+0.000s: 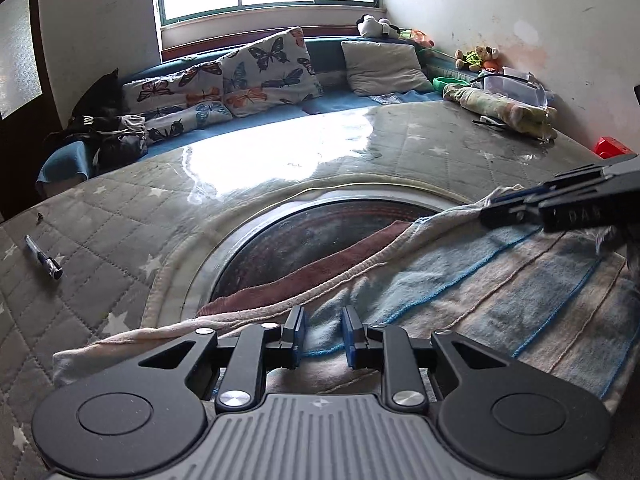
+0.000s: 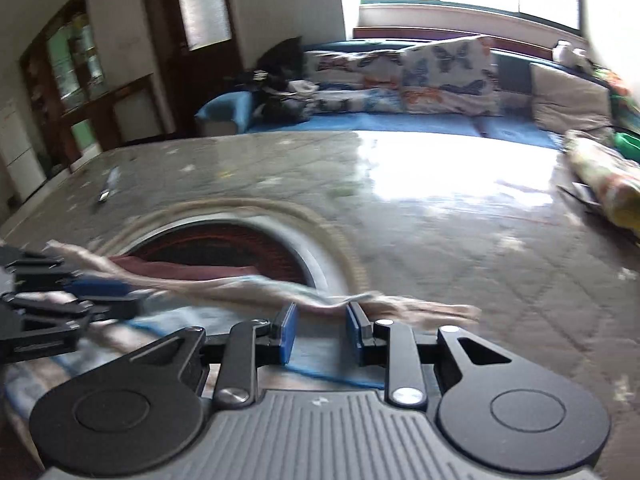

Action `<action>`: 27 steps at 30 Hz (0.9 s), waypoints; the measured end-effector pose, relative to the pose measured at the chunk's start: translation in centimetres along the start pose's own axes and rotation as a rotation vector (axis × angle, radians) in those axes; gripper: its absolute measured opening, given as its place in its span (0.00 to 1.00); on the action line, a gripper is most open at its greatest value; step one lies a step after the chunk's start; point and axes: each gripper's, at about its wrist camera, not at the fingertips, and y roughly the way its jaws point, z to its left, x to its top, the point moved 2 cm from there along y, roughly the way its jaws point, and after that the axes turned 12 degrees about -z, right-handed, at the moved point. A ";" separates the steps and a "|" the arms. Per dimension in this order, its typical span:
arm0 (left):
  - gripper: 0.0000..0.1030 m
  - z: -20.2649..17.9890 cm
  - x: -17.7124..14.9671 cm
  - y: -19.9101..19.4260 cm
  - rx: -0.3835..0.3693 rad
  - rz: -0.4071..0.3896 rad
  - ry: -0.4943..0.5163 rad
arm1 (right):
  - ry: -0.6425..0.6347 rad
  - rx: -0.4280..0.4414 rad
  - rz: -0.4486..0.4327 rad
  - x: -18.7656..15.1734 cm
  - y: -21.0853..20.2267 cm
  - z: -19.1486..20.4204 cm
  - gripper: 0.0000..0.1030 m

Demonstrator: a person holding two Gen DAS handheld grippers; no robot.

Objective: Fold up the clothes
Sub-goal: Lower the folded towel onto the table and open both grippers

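Note:
A blue-and-cream striped towel (image 1: 480, 288) lies on the quilted table, over a brown cloth (image 1: 304, 276) and part of a round glass inset (image 1: 320, 232). My left gripper (image 1: 323, 334) is open, its blue pads on either side of the towel's near edge. My right gripper (image 1: 508, 210) enters from the right in the left wrist view, its fingers at the towel's far corner. In the blurred right wrist view my right gripper (image 2: 322, 330) is open over the towel's edge (image 2: 280, 288), and the left gripper (image 2: 96, 288) shows at the left.
A pen (image 1: 43, 257) lies on the table at the left. A rolled cloth bundle (image 1: 500, 106) and plastic boxes (image 1: 512, 86) sit at the far right. Butterfly cushions (image 1: 264, 68) line the blue bench under the window.

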 end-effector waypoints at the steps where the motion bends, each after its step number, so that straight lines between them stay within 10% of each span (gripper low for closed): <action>1: 0.22 0.0 0.0 0.0 0.001 -0.001 0.001 | 0.006 -0.002 -0.007 0.0 -0.2 -0.3 0.25; 27: 0.26 0.0 0.1 -0.8 0.025 -0.013 -0.027 | -0.065 -0.022 0.005 -1.7 -4.8 -1.8 0.17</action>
